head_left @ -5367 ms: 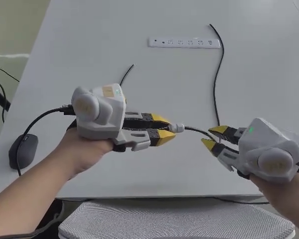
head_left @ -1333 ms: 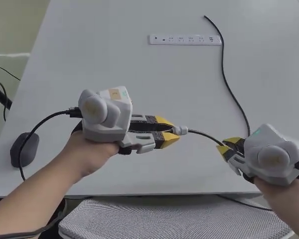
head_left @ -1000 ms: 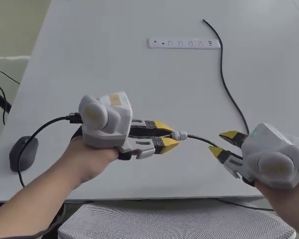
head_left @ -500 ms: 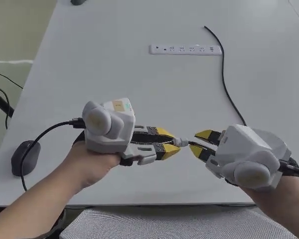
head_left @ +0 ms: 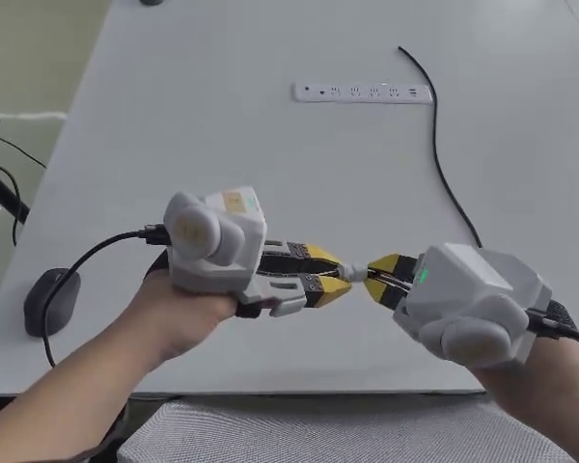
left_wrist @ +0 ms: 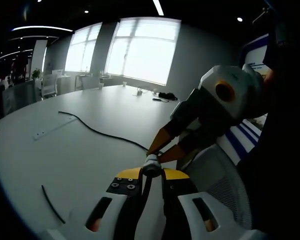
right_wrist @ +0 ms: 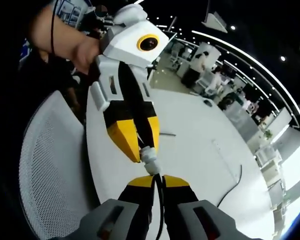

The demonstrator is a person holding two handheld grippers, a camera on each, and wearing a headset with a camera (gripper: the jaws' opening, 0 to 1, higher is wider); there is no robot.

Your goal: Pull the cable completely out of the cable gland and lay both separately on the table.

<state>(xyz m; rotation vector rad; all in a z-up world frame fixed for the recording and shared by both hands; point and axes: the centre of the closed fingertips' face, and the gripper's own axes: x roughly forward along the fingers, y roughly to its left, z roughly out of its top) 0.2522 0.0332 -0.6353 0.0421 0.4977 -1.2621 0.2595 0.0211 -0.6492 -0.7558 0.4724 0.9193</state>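
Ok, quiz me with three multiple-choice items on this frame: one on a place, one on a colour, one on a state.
1. Where does the power strip lie?
A) on the far side of the table
B) on the floor
C) on the chair

2. What colour is the cable?
A) red
B) black
C) white

3. How is the left gripper?
A) wide open
B) shut on the cable
C) shut on the cable gland

Answers: A, it lies flat on the far tabletop; B, a black line crosses the table; C, its jaws clamp the cable gland while the right gripper grips the cable beside it.
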